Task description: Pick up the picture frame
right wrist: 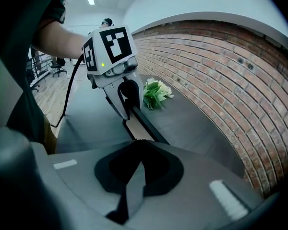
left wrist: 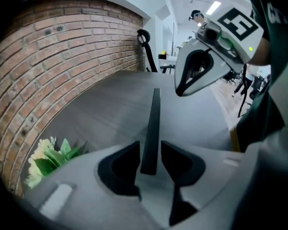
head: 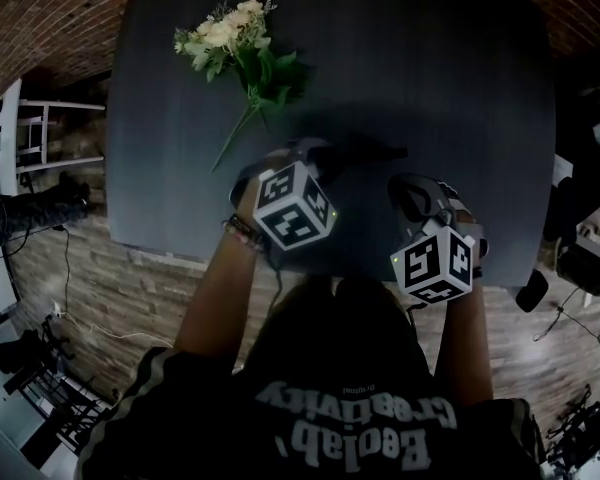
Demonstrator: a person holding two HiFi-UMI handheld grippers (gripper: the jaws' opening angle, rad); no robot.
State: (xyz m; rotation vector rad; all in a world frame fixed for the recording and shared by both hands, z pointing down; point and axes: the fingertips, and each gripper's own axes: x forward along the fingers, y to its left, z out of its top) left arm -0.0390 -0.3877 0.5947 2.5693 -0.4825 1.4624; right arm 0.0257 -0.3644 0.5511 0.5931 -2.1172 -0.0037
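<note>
Close over the near edge of the dark bench, a person's two forearms reach down, each hand carrying a gripper. The left gripper has its jaws apart, one on either side of the thin dark rim of the picture frame. The rim nearly fills the space between the pads, with a sliver of gap showing on one side, so nothing is clamped. The right gripper sits at the frame's other end. Its dark pads and the dark frame end merge into one mass in its own view, and I cannot tell whether the jaws pinch the frame or merely meet it.

The frame stands on edge on the bench and spans from one gripper to the other. The right gripper view shows its pale tan face beside the black rim.

Farther back, toward the left of the bench, lies a bunch of cream flowers with green leaves, well apart from the frame. Beyond the bench rises a brick wall.
</note>
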